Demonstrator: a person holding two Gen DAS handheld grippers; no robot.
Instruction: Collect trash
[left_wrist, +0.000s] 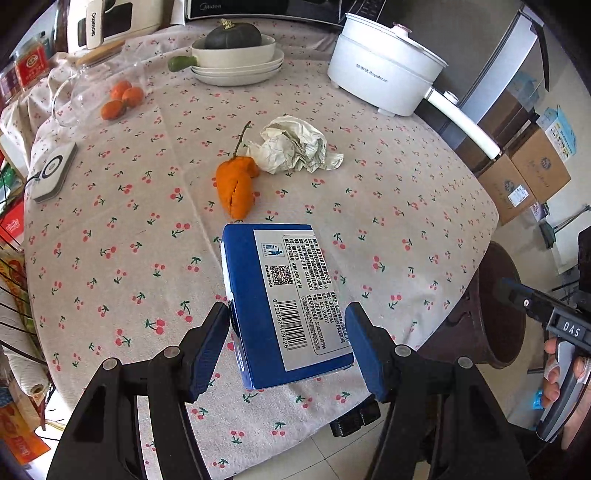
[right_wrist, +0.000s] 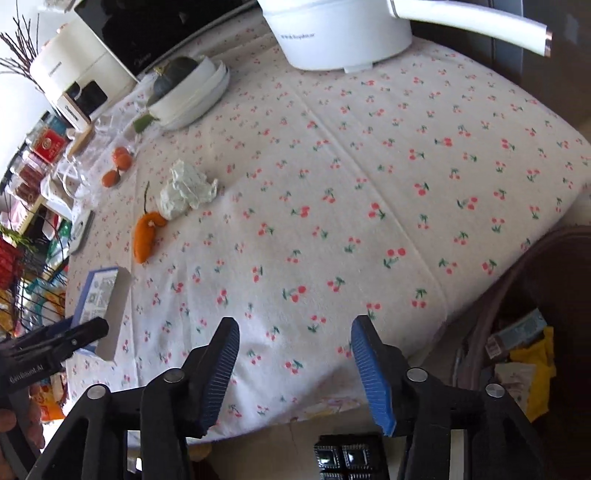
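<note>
A blue carton (left_wrist: 284, 302) with a white barcode label lies on the cherry-print tablecloth (left_wrist: 110, 221) near the front edge. My left gripper (left_wrist: 290, 339) is open, its fingers on either side of the carton's near end; whether they touch is unclear. Beyond lie an orange peel (left_wrist: 238, 184) with a stem and a crumpled white paper (left_wrist: 295, 146). My right gripper (right_wrist: 295, 369) is open and empty above the table's front edge. In its view the carton (right_wrist: 101, 306), peel (right_wrist: 147, 236) and paper (right_wrist: 184, 192) lie at the left. A brown bin (right_wrist: 535, 332) holding trash stands at the right.
A white electric pot (left_wrist: 384, 70) stands at the back right. Stacked white bowls with a dark squash (left_wrist: 236, 55) stand at the back. A glass bowl with tangerines (left_wrist: 118, 99) and a white pad (left_wrist: 55, 171) are at the left. Cardboard boxes (left_wrist: 524, 177) sit on the floor.
</note>
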